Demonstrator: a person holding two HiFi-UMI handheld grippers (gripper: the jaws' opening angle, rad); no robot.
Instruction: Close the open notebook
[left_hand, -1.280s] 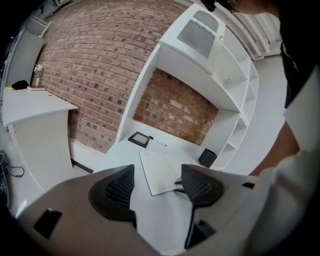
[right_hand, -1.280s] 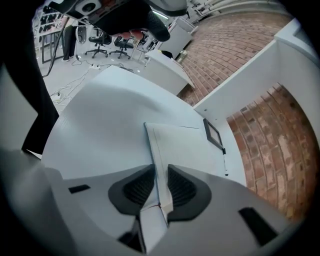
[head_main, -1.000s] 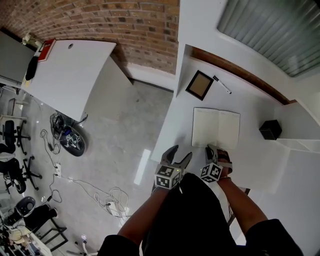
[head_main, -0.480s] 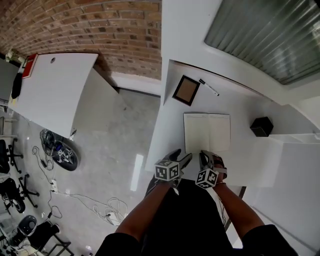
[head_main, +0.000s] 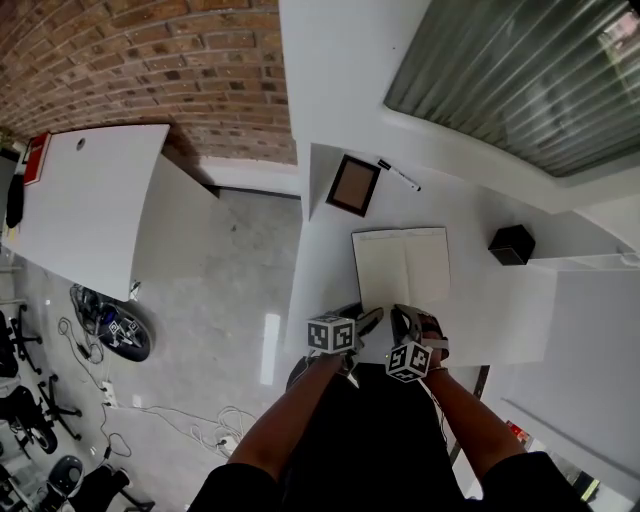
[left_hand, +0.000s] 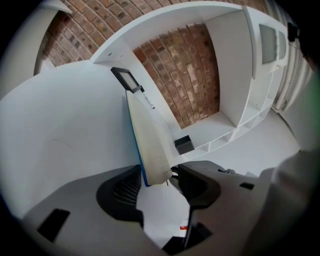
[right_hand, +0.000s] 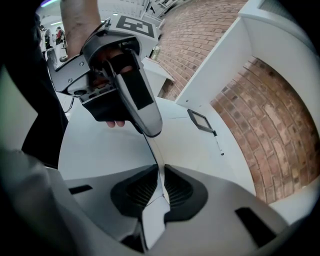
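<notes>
The notebook (head_main: 400, 268) lies open on the white desk (head_main: 500, 300), cream pages up. My left gripper (head_main: 366, 322) is at its near left corner. In the left gripper view the blue-covered corner (left_hand: 150, 150) stands between the jaws of that gripper (left_hand: 159, 175), which have just been closing and still stand wide around it. My right gripper (head_main: 408, 320) is at the near edge by the spine. In the right gripper view the right gripper (right_hand: 161, 172) is shut on a thin page edge (right_hand: 156, 150) that runs up towards the left gripper (right_hand: 125, 95).
Beyond the notebook lie a small dark picture frame (head_main: 354, 185) and a pen (head_main: 398, 174). A black cube (head_main: 511, 244) sits at the right by the white shelving. The desk's left edge (head_main: 302, 290) drops to a floor with cables.
My left gripper has come down and in from the desk's near edge to the notebook's near left corner. The right gripper has stayed at the near edge, and the notebook still lies open.
</notes>
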